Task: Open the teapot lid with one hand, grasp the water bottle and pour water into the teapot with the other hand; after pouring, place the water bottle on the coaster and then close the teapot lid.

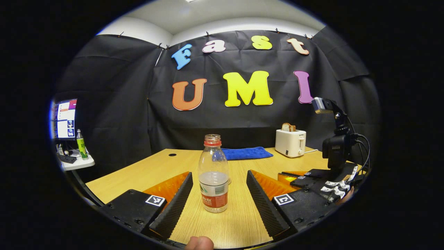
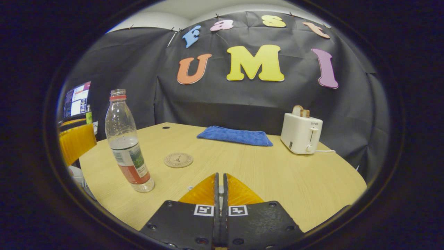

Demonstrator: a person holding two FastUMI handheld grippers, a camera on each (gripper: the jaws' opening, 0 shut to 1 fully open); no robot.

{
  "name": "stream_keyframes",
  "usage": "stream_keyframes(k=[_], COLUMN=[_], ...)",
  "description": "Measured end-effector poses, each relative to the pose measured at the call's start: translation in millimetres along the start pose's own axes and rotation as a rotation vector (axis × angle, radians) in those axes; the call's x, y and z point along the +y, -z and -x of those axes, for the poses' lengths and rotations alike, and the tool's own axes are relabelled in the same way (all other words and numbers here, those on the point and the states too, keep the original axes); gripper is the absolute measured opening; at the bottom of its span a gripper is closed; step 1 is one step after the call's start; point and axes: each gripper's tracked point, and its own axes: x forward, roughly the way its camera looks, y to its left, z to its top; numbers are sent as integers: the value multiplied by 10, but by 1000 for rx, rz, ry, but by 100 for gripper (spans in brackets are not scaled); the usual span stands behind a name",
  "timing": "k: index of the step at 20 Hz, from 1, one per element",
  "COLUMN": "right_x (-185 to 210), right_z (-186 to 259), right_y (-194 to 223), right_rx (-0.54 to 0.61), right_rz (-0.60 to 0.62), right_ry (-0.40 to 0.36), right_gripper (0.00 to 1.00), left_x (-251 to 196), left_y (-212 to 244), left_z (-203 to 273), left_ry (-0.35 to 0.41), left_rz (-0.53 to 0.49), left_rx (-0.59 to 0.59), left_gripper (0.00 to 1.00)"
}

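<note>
A clear water bottle (image 1: 213, 173) with a red label and no cap stands upright on the wooden table (image 1: 149, 173), about a third full. My left gripper (image 1: 219, 175) is open, with the bottle between its fingers and a gap on each side. The same bottle (image 2: 128, 146) appears at the left of the right gripper view, with a round coaster (image 2: 178, 160) lying just to its right. My right gripper (image 2: 220, 180) is low over the table (image 2: 312, 180) with its fingers pressed together. It also shows at the right of the left gripper view (image 1: 329, 182).
A blue cloth (image 2: 236, 136) lies at the back of the table, and a white toaster (image 2: 301, 133) with bread in it stands at the back right. A monitor (image 1: 65, 118) and a green bottle (image 1: 81, 144) sit on a side desk to the left. A fingertip (image 1: 199, 243) shows at the bottom edge.
</note>
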Motion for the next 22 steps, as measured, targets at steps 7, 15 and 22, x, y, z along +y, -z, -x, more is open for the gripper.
stream_keyframes(k=[7,15,22], right_x=[38,34,-79], right_z=[42,234,418], right_y=[-144,-360,-447], right_rx=[-28,-60,-78], right_rz=[5,11,20], right_ry=[-31,-50,-40], right_gripper=[1,1,1], left_x=[56,94,140], left_y=[306,582,622], left_z=[-46,-283,-505], left_ry=[-2,15,13], left_rz=[31,36,32], left_rx=[78,145,153], left_gripper=[98,98,98])
